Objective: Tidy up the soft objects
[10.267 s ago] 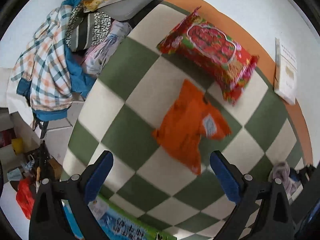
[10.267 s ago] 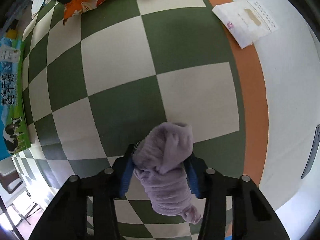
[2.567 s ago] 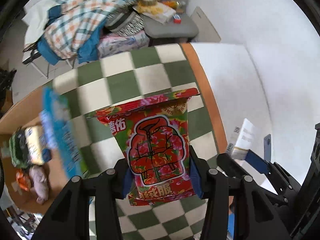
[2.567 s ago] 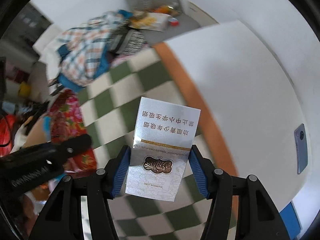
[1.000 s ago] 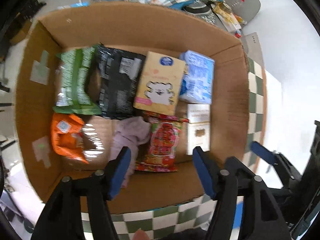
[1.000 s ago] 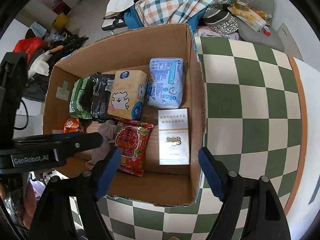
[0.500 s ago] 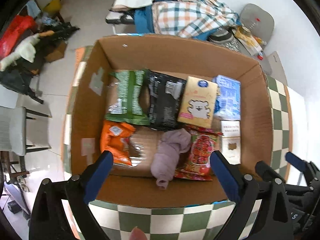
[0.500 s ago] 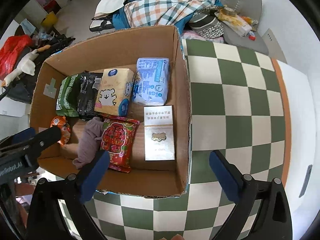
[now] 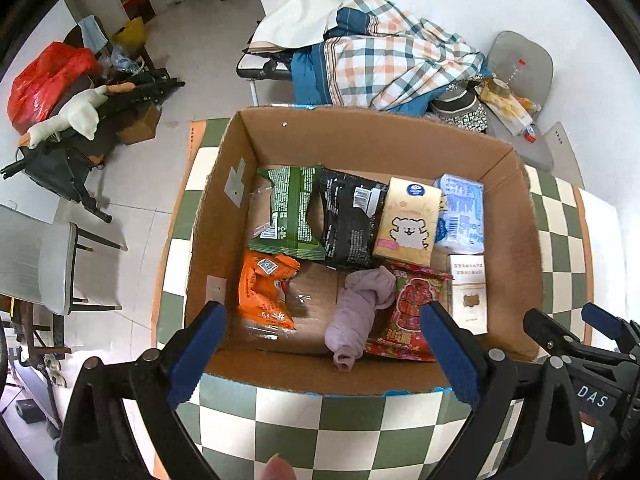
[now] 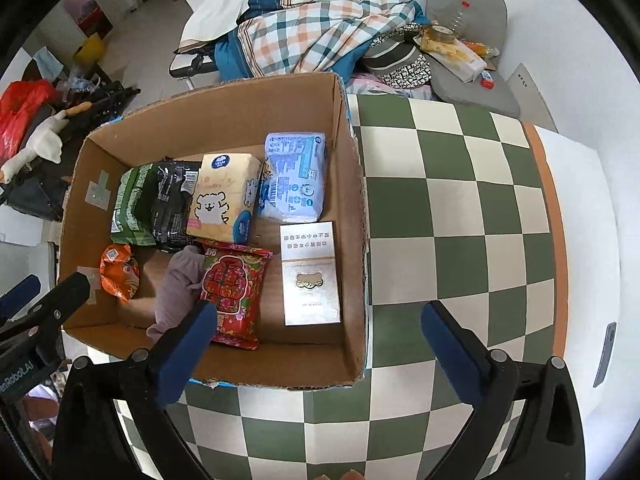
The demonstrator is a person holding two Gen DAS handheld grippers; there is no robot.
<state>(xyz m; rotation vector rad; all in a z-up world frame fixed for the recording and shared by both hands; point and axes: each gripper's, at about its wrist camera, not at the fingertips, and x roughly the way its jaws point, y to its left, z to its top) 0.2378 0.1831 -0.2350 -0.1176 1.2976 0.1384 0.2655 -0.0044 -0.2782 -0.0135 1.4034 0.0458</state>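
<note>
An open cardboard box (image 9: 360, 136) (image 10: 348, 184) stands on the green-and-white checked cloth (image 10: 460, 208). Inside lie a red flowered packet (image 9: 408, 312) (image 10: 234, 284), a lilac cloth (image 9: 360, 308) (image 10: 176, 284), an orange packet (image 9: 264, 288) (image 10: 118, 272), a white carton (image 9: 468, 292) (image 10: 310, 272), a green packet (image 9: 290, 208), a black packet (image 9: 348, 220), a yellow tissue pack (image 9: 408, 220) (image 10: 224, 200) and a blue tissue pack (image 9: 460, 212) (image 10: 294, 176). My left gripper (image 9: 322, 344) is open and empty above the box's near wall. My right gripper (image 10: 318, 340) is open and empty above the box's near right corner.
Checked clothes (image 9: 392, 60) are heaped on a seat behind the box. A grey chair with snacks (image 10: 468, 56) stands at the back right. A white chair (image 9: 36, 264) and floor clutter (image 9: 72, 100) are to the left. A phone (image 10: 604, 354) lies at the far right.
Both grippers have let go of the red packet and the white carton, which now lie in the box. Both have opened wider and drawn back from the box.
</note>
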